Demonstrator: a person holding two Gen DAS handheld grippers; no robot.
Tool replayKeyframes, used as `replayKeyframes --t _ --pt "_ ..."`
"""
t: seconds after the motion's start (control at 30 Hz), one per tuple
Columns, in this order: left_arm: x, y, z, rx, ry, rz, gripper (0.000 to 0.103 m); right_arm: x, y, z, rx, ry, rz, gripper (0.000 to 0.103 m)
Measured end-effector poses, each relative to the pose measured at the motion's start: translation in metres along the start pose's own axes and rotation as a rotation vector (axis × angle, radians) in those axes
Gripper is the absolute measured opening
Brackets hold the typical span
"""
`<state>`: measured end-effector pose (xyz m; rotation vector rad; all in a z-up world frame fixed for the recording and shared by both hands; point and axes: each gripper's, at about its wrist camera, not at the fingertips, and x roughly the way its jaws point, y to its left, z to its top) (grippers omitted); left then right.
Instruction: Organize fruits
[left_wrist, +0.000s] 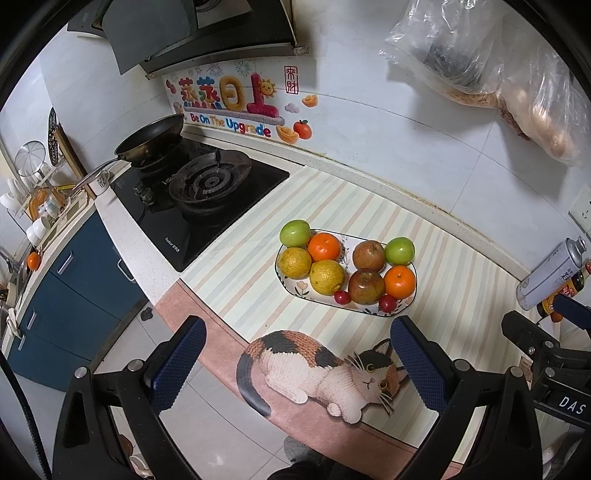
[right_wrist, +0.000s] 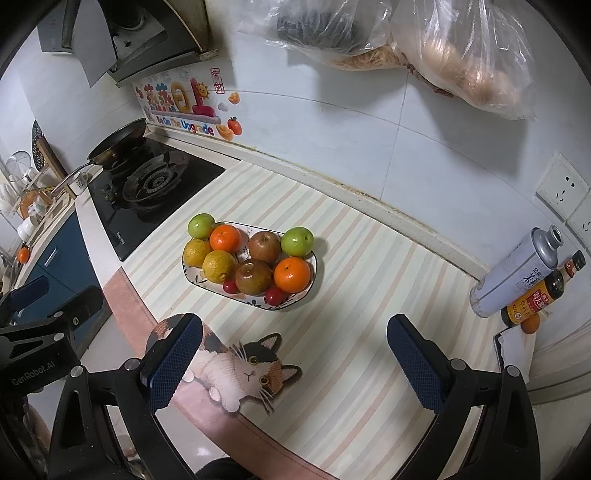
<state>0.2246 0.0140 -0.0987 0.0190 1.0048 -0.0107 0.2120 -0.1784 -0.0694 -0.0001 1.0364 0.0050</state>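
Fruits (left_wrist: 345, 267) piled on an oval patterned plate (left_wrist: 295, 292) mid-mat, nearer the back edge of the worktop than the front: two green ones at the rear rim, two oranges, two yellowish citrus toward the hob side, two brownish apples, two small red ones at the front rim. Fits either a sorted plate or a heap awaiting sorting; cannot tell which. Left gripper (left_wrist: 295, 363) spread wide, holding nothing, hovering over the front edge above the printed cat. Right gripper (right_wrist: 291, 360) likewise spread and bare, just beside it. For any pick: approach from above, close on one round fruit at its widest, mind neighbours rolling off the rim. Striped mat (left_wrist: 461, 295) flat and dry; hob (left_wrist: 199, 192) at left, bottles (right_wrist: 517, 280) at the right corner, tiled wall behind.
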Motion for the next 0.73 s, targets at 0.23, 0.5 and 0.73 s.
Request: replayKeyframes --t 0.23,0.5,0.73 --pt "-0.007 0.005 -0.003 0.004 0.004 -0.007 0.102 -0.008 0.002 -0.003 -0.006 0.001 0.019 0.102" --pt "-0.017 0.006 -0.010 0.009 -0.008 -0.019 0.102 -0.020 0.001 -0.006 -0.007 -0.012 0.032 0.102" --pt "-0.023 0.005 -0.012 0.010 -0.026 -0.023 0.102 -0.023 0.001 -0.008 -0.003 -0.011 0.036 0.102"
